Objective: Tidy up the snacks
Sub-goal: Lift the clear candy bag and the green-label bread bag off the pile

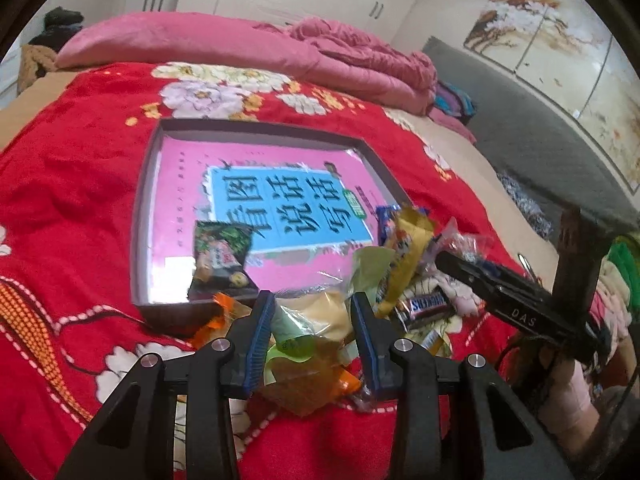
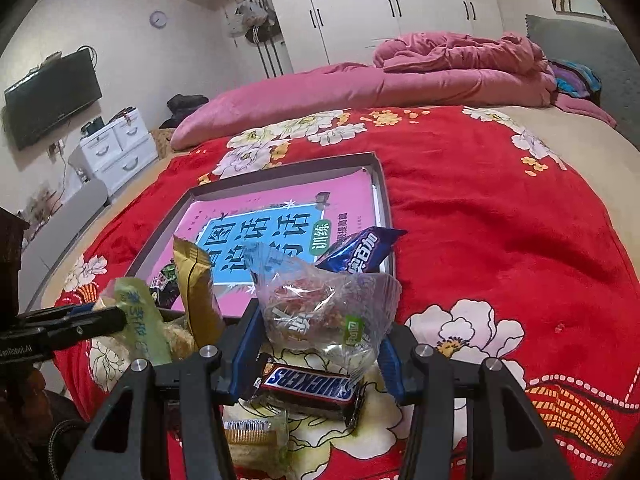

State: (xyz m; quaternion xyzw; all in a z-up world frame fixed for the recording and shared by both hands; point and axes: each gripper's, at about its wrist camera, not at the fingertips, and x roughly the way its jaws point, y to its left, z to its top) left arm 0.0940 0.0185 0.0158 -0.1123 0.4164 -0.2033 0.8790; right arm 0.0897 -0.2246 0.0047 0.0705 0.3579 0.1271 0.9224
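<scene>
Two grippers work over a pile of snacks at the near edge of a red flowered blanket (image 2: 500,216) on a bed. The left gripper (image 1: 314,312) pinches a pale green-and-yellow snack packet (image 1: 316,312) between its blue pads, the packet lifted off the pile. The right gripper (image 2: 318,332) has its jaws closed on a clear packet (image 2: 324,308) of reddish-brown snacks. Just under that packet a Snickers bar (image 2: 308,386) lies on the blanket, and a gold wrapper (image 2: 198,288) stands up to its left.

Beyond the pile lies a shallow grey box (image 1: 142,216) with a pink book (image 1: 260,208) flat on its bottom. A dark green packet (image 1: 220,258) rests inside at the near edge of the box, and a blue wrapped snack (image 2: 358,250) leans over the box's near right corner.

Farther off, a pink quilt (image 2: 420,76) is bunched along the far edge of the bed, with white wardrobe doors (image 2: 360,4) behind it.
</scene>
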